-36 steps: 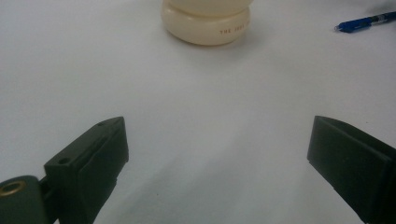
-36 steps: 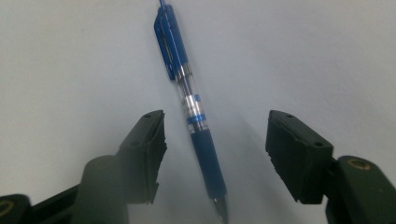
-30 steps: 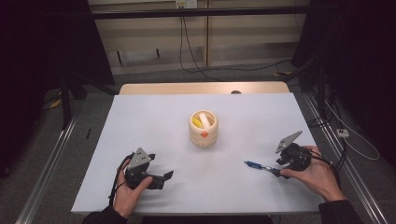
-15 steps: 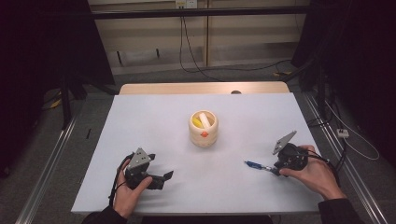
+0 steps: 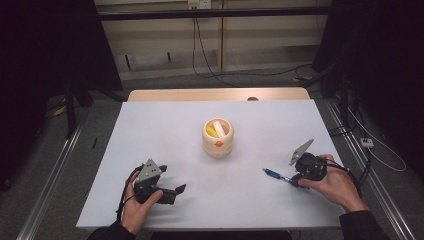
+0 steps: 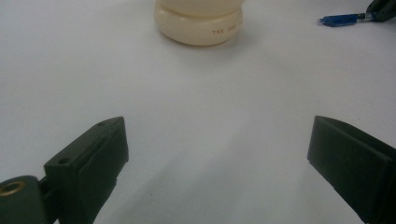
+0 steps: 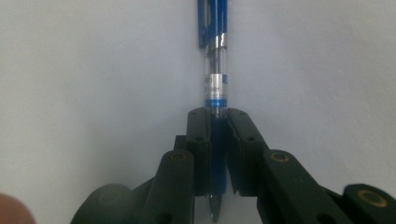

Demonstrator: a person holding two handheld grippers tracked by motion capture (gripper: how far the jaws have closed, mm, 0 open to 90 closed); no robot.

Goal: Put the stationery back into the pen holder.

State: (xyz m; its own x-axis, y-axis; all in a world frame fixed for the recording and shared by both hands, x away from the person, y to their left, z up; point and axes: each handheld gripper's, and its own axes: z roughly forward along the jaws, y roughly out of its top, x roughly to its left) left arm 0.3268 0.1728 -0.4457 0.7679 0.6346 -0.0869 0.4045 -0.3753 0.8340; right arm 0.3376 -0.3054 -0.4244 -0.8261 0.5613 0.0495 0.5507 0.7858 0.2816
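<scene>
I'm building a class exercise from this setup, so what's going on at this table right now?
A person at a white table holds a hand-held gripper in each hand. The right hand-held gripper has just been closing its jaws on a blue pen, which lies low over the table and sticks out toward a cream pot in the middle. The left hand-held gripper rests near the table's front edge, jaws wide apart and empty.
</scene>
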